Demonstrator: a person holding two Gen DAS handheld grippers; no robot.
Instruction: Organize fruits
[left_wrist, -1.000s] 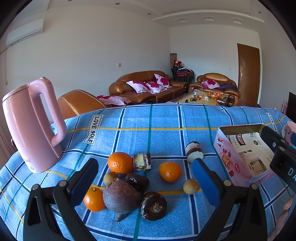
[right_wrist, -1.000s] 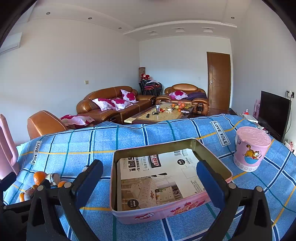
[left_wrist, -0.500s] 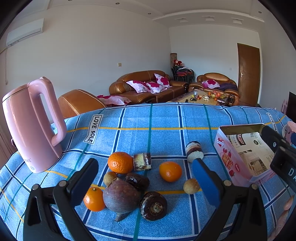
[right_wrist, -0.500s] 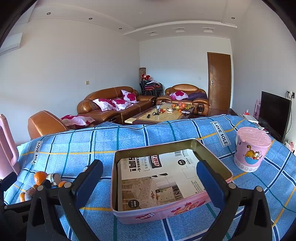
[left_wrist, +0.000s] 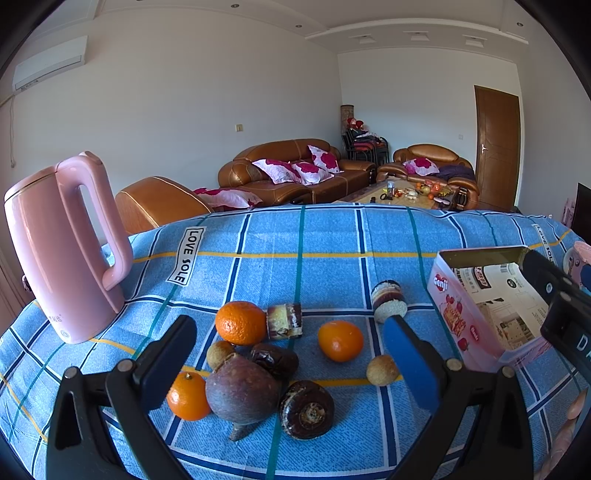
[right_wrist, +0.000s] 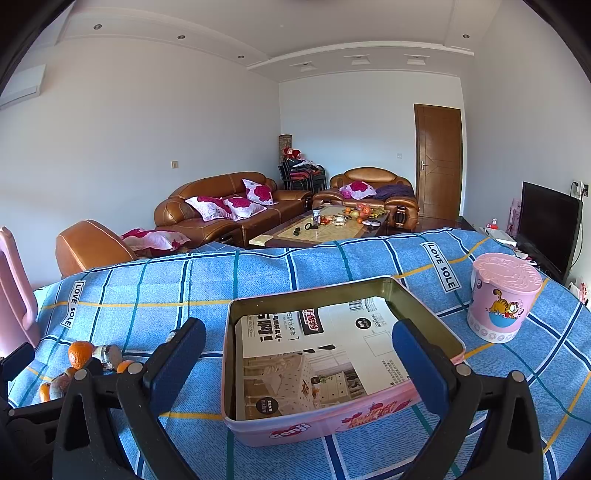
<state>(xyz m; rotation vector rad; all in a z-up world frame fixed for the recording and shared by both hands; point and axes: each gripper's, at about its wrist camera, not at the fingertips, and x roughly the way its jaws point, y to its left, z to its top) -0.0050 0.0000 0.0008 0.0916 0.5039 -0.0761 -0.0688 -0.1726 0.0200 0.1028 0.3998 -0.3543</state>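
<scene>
My left gripper (left_wrist: 288, 356) spread over fruits (left_wrist: 258, 365) lower centre, right gripper (right_wrist: 299, 354) spread over tin (right_wrist: 332, 424), bare cloth (left_wrist: 295, 240) beyond

A pink kettle (left_wrist: 62, 251) and a pink lidded cup (right_wrist: 500, 301) stand on the blue checked cloth (left_wrist: 295, 258).

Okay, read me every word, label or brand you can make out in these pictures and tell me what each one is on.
"LOVE SOLE": printed tags on the blue checked tablecloth, and again in the right wrist view.
"denji": red brand on the pink rectangular tin box; on its front wall it is also visible.
Chinese print on the paper lining the tin: too small to read.
Mark on the pink electric kettle: too small.
</scene>
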